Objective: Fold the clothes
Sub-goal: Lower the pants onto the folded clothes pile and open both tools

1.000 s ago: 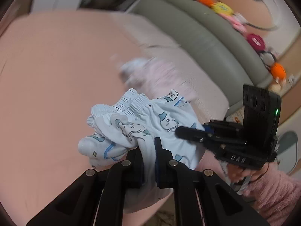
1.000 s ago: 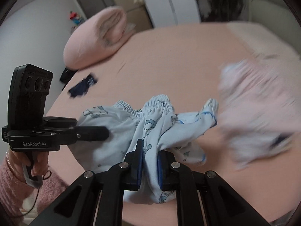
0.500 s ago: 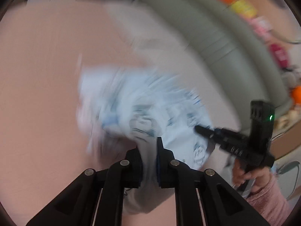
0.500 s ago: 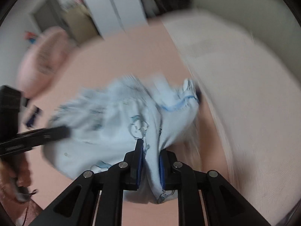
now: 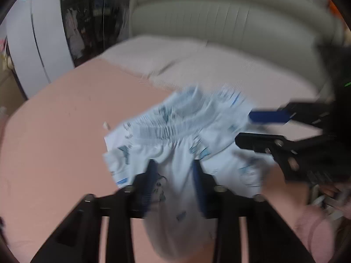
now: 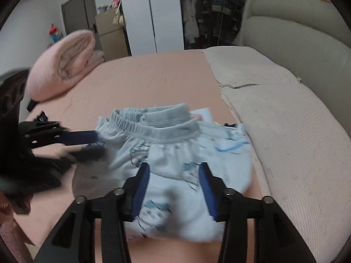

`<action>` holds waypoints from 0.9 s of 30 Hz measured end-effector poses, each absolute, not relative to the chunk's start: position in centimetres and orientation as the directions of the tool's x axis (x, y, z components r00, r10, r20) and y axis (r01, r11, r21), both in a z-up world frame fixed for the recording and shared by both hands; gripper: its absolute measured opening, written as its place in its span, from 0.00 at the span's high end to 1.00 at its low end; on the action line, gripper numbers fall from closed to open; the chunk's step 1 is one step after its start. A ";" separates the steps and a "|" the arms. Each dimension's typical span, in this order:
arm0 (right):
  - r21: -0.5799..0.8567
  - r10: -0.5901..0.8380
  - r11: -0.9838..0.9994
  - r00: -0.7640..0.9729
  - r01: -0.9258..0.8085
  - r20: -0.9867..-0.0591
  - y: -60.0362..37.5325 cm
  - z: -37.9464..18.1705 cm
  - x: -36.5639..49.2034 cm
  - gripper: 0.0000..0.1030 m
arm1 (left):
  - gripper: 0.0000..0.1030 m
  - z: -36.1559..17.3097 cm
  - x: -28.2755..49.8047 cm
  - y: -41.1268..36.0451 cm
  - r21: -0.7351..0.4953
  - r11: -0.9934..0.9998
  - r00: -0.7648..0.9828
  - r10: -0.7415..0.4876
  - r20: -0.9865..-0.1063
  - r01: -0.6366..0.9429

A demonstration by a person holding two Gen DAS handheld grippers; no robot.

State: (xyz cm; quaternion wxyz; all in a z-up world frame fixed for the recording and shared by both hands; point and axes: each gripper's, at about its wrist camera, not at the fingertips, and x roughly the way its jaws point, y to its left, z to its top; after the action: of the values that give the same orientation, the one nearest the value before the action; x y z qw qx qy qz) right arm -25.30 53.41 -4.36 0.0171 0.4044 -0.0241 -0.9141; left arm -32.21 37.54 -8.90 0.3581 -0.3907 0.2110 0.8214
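Observation:
Light blue printed children's pants (image 6: 175, 157) with an elastic waistband lie bunched on the pink bed sheet (image 6: 153, 81); they also show in the left wrist view (image 5: 179, 135), blurred. My right gripper (image 6: 174, 173) is open, its fingers either side of the cloth. My left gripper (image 5: 174, 171) is open too, with the cloth lying between its fingers. In the left wrist view the right gripper (image 5: 258, 127) comes in from the right, open. In the right wrist view the left gripper (image 6: 87, 142) comes in from the left, open at the pants' edge.
A rolled pink quilt (image 6: 63, 63) lies at the bed's far left. A beige knitted cover (image 6: 274, 109) and a grey-green padded headboard (image 6: 296, 46) run along the right. A small dark garment (image 6: 41, 116) lies near the left edge. A wardrobe (image 6: 151, 15) stands behind.
Both grippers swung the pants round toward the headboard side and then opened, letting go of the cloth. The pants now lie on the bed.

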 end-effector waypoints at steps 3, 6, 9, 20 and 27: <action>0.040 -0.026 -0.999 -0.608 -0.010 -0.794 53.5 -7.5 -26.9 0.48 | 0.64 -11.4 -33.1 37.5 0.102 -0.657 -0.430 0.361 -0.827 -0.747; 0.038 -0.047 -0.999 -0.587 0.028 -0.808 54.6 -9.5 -27.0 0.50 | 0.64 -11.5 -33.3 36.0 0.074 -0.652 -0.398 0.364 -0.842 -0.754; 0.024 -0.042 -0.999 -0.577 0.038 -0.816 55.3 -8.8 -26.5 0.50 | 0.64 -10.5 -33.1 34.0 0.022 -0.664 -0.382 0.403 -0.831 -0.748; 0.030 -0.041 -0.999 -0.677 0.028 -0.735 44.7 -0.2 -24.1 0.32 | 0.18 -6.2 -31.3 17.0 -0.278 -0.849 -0.484 0.492 -0.724 -0.449; 0.062 -0.129 -0.991 -0.701 0.120 -0.701 33.5 1.7 -24.6 0.26 | 0.17 -5.4 -31.5 6.5 -0.154 -0.950 -0.564 0.287 -0.774 -0.273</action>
State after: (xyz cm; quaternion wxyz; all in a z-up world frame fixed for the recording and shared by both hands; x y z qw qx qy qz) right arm -24.59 33.45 1.66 0.0675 0.3805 -0.0057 -0.9223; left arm -31.53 6.47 -5.45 0.1583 -0.4394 -0.0084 0.8842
